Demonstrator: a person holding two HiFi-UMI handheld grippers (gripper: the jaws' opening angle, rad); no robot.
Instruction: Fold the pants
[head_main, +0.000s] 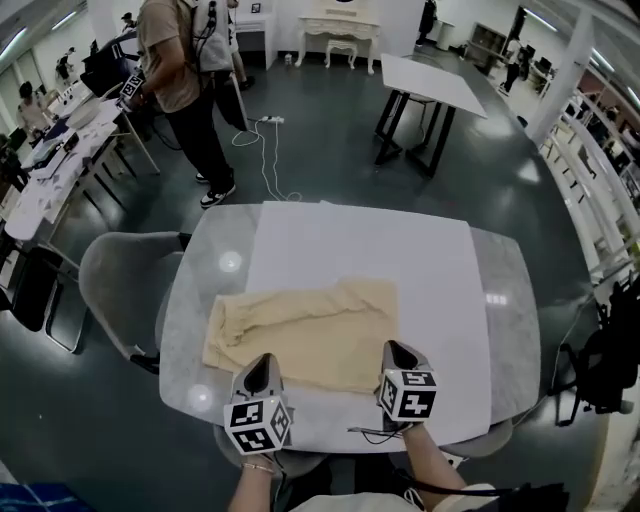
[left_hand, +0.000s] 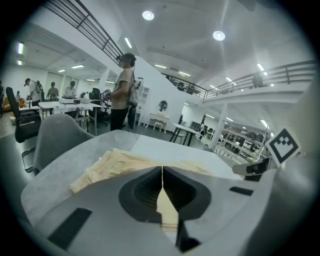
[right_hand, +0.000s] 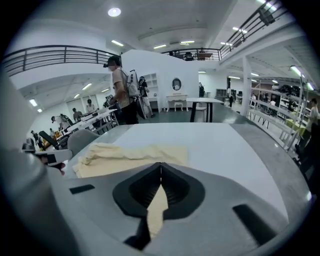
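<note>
Cream pants (head_main: 300, 330) lie flat across the white mat (head_main: 400, 250) on the grey table (head_main: 185, 340), waistband end bunched at the left. My left gripper (head_main: 262, 362) is at the pants' near edge on the left, and my right gripper (head_main: 393, 347) is at the near edge on the right. In the left gripper view the jaws (left_hand: 162, 169) are closed tip to tip with a strip of cream cloth between them, the pants (left_hand: 107, 162) spreading beyond. The right gripper (right_hand: 160, 165) is likewise shut with cloth in its gap, pants (right_hand: 125, 155) ahead.
A grey chair (head_main: 120, 280) stands at the table's left and a black chair (head_main: 30, 295) further left. A person (head_main: 185, 80) stands beyond the table near a cable on the floor. Another table (head_main: 430, 85) is at the back right, a dark bag (head_main: 610, 370) at the right.
</note>
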